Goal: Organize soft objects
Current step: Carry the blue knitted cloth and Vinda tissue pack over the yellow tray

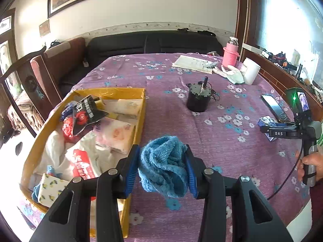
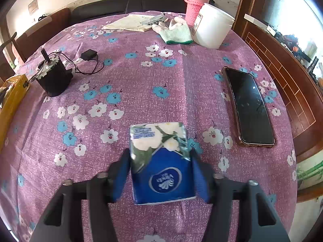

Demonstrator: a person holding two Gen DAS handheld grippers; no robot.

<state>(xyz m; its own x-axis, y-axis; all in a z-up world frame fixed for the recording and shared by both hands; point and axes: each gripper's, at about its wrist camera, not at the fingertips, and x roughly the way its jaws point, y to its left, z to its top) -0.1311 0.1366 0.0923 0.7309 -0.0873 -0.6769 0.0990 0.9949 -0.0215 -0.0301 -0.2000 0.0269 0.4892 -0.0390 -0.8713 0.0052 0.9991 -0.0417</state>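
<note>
My left gripper [image 1: 162, 157] is shut on a crumpled blue knitted cloth [image 1: 163, 167] and holds it above the tablecloth, just right of the yellow cardboard box [image 1: 139, 125]. The box holds tissue packs, white cloth and plastic bags. My right gripper [image 2: 160, 157] stands around a blue tissue pack [image 2: 161, 161] with white flowers that lies on the table; its fingers sit at both sides of the pack, touching or nearly so. The right gripper also shows in the left wrist view [image 1: 268, 130] at the right, by the same pack [image 1: 267, 122].
A black motor [image 1: 198, 96] with a cable stands mid-table. A phone [image 2: 249, 105] lies right of the tissue pack. At the far side are papers [image 2: 131, 23], a white-green glove [image 2: 175, 32], a white tub [image 2: 212, 28] and a pink bottle [image 2: 195, 4]. The table edge is at right.
</note>
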